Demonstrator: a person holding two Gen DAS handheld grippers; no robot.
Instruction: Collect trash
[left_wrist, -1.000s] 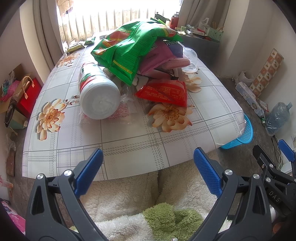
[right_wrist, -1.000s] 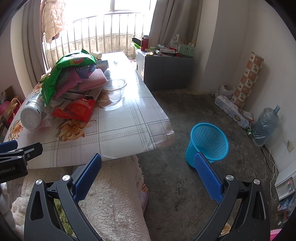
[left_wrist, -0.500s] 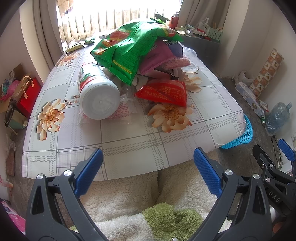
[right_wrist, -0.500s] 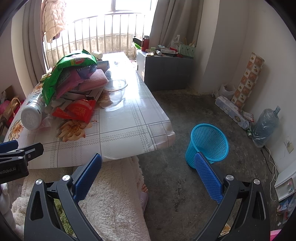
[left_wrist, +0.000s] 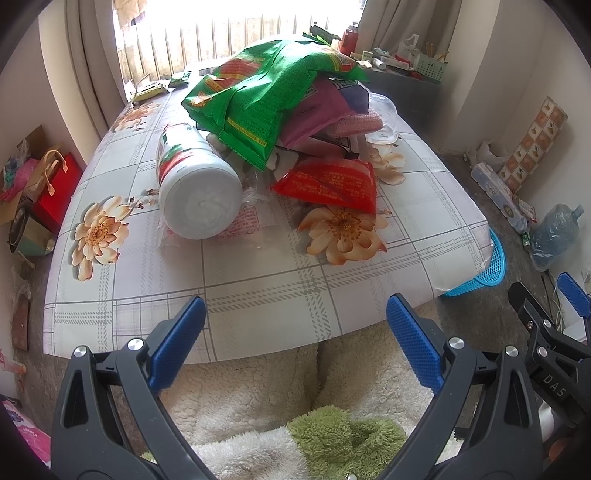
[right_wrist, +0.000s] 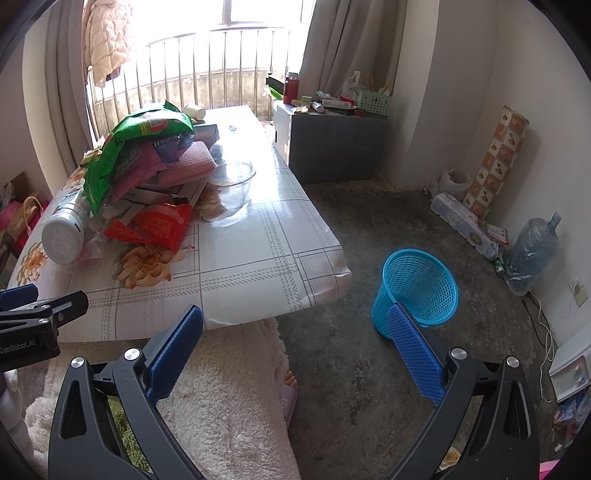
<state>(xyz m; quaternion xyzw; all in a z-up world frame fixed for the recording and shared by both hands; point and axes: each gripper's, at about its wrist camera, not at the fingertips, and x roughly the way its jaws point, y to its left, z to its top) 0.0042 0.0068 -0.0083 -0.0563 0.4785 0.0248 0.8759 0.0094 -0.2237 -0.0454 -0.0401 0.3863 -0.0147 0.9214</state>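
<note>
Hovering left gripper (left_wrist: 295, 339) and right gripper (right_wrist: 295, 341), jaws wide, empty, trash pile (left_wrist: 280, 110) on table (left_wrist: 258, 288).

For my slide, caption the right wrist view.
Open right gripper held off the table edge, blue mesh basket on the floor ahead, wrappers piled on the table.

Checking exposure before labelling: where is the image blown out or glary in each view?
Left wrist view: the window behind the green bag is blown out white. Right wrist view: the window is overexposed too, and glare whitens the tablecloth around the clear bowl.
</note>
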